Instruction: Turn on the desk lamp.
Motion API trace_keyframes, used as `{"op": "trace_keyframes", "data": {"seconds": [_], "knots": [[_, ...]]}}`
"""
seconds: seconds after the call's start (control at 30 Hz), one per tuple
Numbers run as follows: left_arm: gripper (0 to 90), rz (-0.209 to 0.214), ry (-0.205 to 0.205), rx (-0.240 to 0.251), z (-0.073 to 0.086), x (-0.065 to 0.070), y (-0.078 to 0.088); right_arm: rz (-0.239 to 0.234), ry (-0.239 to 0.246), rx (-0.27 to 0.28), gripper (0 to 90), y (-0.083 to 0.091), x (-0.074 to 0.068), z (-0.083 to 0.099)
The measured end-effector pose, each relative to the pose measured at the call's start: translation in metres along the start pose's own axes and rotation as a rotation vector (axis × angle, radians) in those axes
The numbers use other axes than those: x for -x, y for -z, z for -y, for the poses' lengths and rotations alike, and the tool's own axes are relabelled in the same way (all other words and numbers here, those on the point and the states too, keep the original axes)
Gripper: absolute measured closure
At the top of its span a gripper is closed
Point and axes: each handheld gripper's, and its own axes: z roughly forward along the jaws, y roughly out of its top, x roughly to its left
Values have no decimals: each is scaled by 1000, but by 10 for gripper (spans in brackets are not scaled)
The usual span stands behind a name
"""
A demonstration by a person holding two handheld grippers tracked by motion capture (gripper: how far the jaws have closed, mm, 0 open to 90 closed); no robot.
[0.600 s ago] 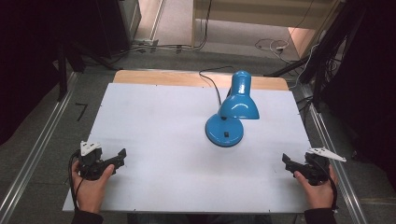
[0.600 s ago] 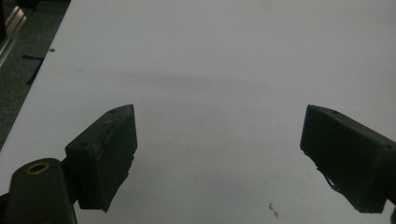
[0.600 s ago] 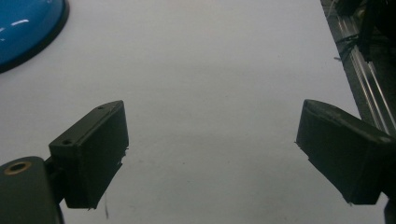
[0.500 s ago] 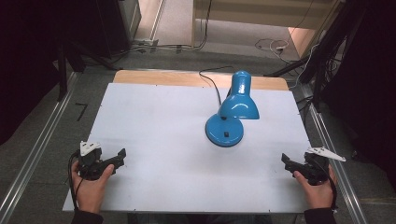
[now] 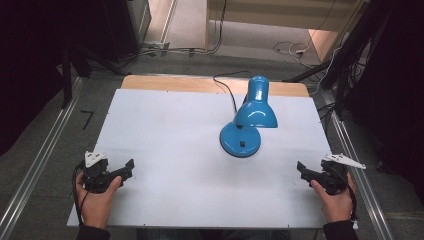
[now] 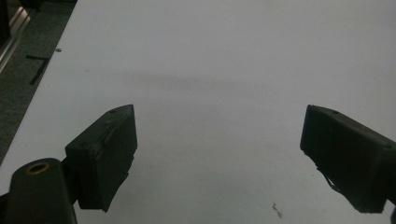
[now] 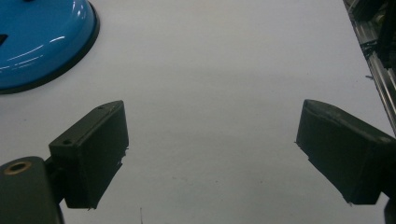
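Here we hold the left gripper (image 5: 127, 167) low at one near corner of the white surface (image 5: 175, 130), its jaws spread wide with nothing but bare surface between them, as the left gripper view confirms. We hold the right gripper (image 5: 302, 169) at the opposite near corner, jaws likewise wide and empty. The blue desk lamp (image 5: 248, 120) stands upright, well ahead of both pairs of jaws and closer to the right pair. In the right gripper view its round base (image 7: 39, 39) lies ahead and off to the left of the jaws, well apart from them. The lamp's black cord (image 5: 227, 90) trails away past the far edge.
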Motion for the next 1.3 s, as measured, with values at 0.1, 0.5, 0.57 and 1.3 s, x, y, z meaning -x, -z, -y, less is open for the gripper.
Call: {"op": "trace_keyframes", "data": {"seconds": [0.1,0.5,0.57,1.3], "knots": [[119,0,-1,0,0,0,0,-4,4,3,78,-1,-3,-3],[119,-4,-1,1,0,0,0,-13,38,-6,77,-8,-14,-8],[119,-3,1,1,0,0,0,-20,45,-2,77,-9,-18,-11],[119,-2,1,0,0,0,0,-52,63,-8,77,-18,-35,-22]]}}
